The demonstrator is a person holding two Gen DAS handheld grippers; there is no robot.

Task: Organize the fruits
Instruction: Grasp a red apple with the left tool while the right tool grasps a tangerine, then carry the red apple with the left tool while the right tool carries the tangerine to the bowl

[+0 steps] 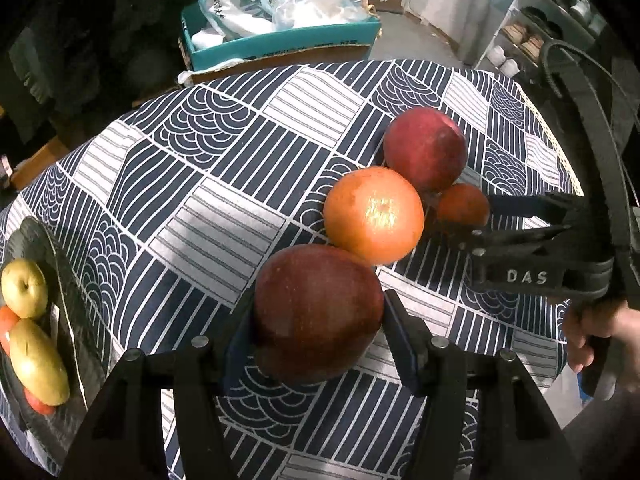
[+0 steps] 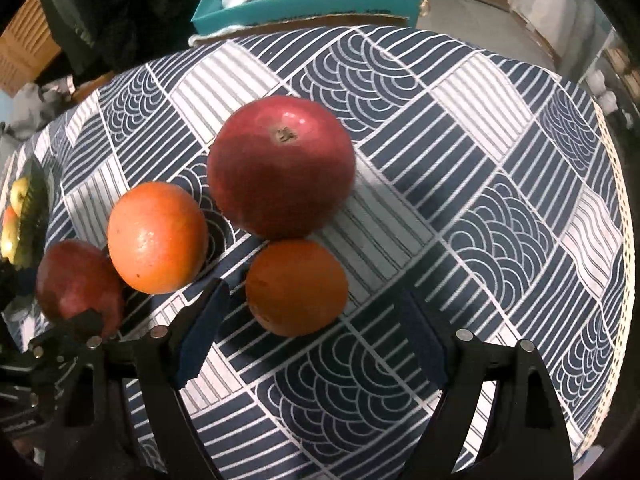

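Note:
My left gripper [image 1: 316,322] is shut on a dark red apple [image 1: 316,312], its blue pads pressing both sides; the right wrist view shows this apple [image 2: 78,284] at lower left, with the left gripper [image 2: 86,320] on it. Just beyond the held apple lie a large orange [image 1: 374,216] [image 2: 158,238], a bigger red apple [image 1: 426,148] [image 2: 282,168] and a small orange [image 1: 462,204] [image 2: 296,288]. My right gripper [image 2: 312,292] [image 1: 464,218] stands open, its fingers either side of the small orange without touching it.
A dark plate [image 1: 76,320] [image 2: 38,200] at the table's left edge holds yellow-green pears [image 1: 24,288] and orange fruit. A teal box [image 1: 280,44] of plastic bags stands beyond the far edge. The patterned tablecloth [image 2: 480,200] ends at the right rim. A hand [image 1: 592,332] grips the right tool.

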